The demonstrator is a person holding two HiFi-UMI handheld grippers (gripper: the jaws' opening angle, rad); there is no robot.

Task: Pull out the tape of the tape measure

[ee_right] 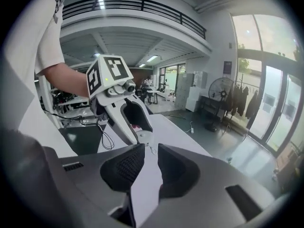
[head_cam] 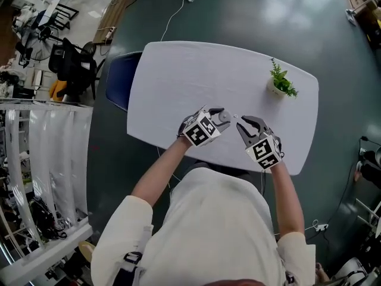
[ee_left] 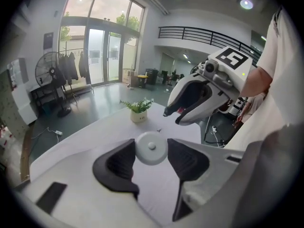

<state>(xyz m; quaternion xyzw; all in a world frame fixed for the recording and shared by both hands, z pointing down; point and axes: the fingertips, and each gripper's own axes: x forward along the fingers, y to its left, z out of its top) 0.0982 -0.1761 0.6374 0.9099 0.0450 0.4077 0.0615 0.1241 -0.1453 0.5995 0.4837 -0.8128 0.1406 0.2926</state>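
Left claw (ee_left: 151,152): closed on the tape measure (ee_left: 151,147) – round white case clamped between the 2 pads.
Right claw (ee_right: 151,152): jaws set a narrow gap apart – nothing gripped.
Pull tab (ee_left: 158,130): seen just beyond the left claw's tips, unclamped.
Table (head_cam: 178,76): white, seen below both claws.

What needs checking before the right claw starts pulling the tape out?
1. Left claw clamped on the round white plastic tape measure: ok, pads touch both sides.
2. Small tape end tab sticking out and reachable: ok, it sits by the right claw tips.
3. Right claw closed on the tab: not ok, its pads stand apart.
4. Pull path free: ok, the small potted green plant stands at the far side of the white oval table.
5. Tape runs freely: cannot tell.
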